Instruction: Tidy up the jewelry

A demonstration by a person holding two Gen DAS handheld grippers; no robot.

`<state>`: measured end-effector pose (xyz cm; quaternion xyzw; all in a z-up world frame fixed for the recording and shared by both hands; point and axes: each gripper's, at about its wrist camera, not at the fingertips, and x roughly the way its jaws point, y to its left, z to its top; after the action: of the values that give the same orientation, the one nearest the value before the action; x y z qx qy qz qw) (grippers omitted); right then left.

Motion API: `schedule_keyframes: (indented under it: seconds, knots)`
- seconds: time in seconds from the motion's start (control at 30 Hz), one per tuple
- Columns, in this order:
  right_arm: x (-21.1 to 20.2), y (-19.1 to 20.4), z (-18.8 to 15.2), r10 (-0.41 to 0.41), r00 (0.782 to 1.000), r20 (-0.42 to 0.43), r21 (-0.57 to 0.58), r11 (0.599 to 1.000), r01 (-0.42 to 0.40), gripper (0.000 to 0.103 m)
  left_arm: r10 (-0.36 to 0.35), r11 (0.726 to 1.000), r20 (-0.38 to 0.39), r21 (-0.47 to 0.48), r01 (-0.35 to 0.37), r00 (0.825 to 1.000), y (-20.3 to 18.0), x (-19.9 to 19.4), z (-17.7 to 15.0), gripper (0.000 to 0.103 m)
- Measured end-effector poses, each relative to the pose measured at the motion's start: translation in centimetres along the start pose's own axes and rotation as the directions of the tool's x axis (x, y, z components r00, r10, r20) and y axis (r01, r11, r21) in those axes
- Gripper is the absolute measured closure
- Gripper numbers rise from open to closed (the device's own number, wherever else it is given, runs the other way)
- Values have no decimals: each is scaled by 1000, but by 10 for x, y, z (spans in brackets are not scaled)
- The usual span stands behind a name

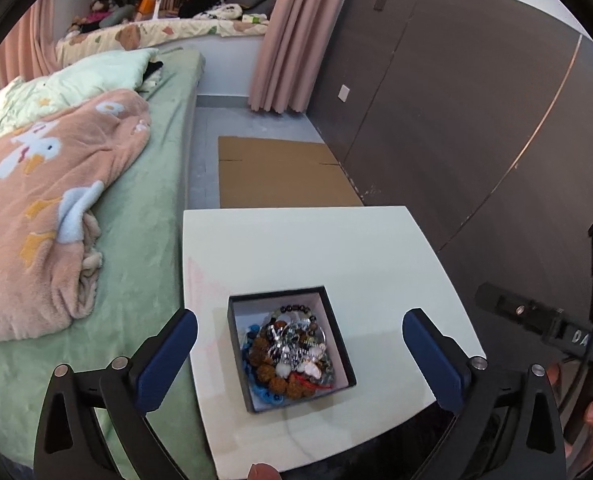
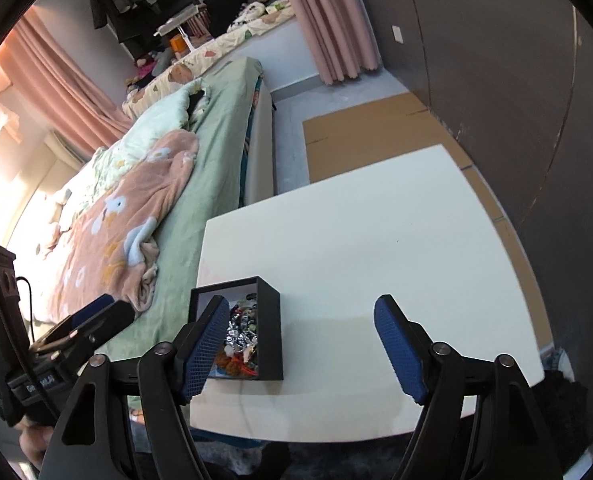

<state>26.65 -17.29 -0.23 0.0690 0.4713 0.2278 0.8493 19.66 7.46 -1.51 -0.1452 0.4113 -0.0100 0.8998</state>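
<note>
1. Jewelry [image 1: 292,354]: all heaped in the box [image 1: 338,334] on the table [image 1: 316,248]; nothing sorted.
2. Your left gripper [image 1: 299,354] and right gripper [image 2: 300,344]: wide open, empty.
3. Whole job remains, I'd say.

right gripper [image 2: 300,344]: jaws spread wide, nothing held, blue pads seen over the white table [image 2: 396,232] | black box [image 2: 270,320]: set near the table's left edge, partly hidden by the left finger [image 2: 204,352] | jewelry [image 2: 240,340]: heaped inside the box | left gripper [image 2: 84,326]: seen at lower left, over the green bed [image 2: 216,152]
</note>
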Motion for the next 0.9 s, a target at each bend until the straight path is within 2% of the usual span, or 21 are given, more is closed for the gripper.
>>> schedule_keyframes:
  seconds: [0.2, 0.3, 0.43, 0.5, 0.6, 0.77, 0.9]
  knots:
    - [-29, 5, -19, -32, 999, 29, -49, 998, 33, 26, -20, 1000, 38, 16, 19, 999, -12, -22, -15, 1]
    - [-41, -2, -27, 0, 999, 38, -31, 1000, 2, 26, -12, 1000, 55, 20, 11, 998, -18, -32, -24, 0]
    - [-65, -16, -38, 2, 997, 81, -6, 1000, -2, 25, 15, 1000, 69, 14, -16, 997, -21, -41, -40, 1]
    - [-75, -21, -44, -11, 994, 105, 6, 1000, 10, 14, 20, 1000, 63, 10, -20, 998, -22, -44, -47, 1]
    - [-86, -19, -53, -44, 990, 132, -23, 999, 48, 10, 20, 1000, 91, 12, -21, 996, -24, -58, -55, 1]
    - [-90, -12, -67, -25, 993, 113, -83, 996, 35, 10, 11, 998, 114, 62, -18, 993, -32, -77, -67, 1]
    - [-87, -14, -80, -59, 994, 96, -109, 992, 70, 9, 30, 993, 136, 105, -45, 990, -35, -86, -79, 1]
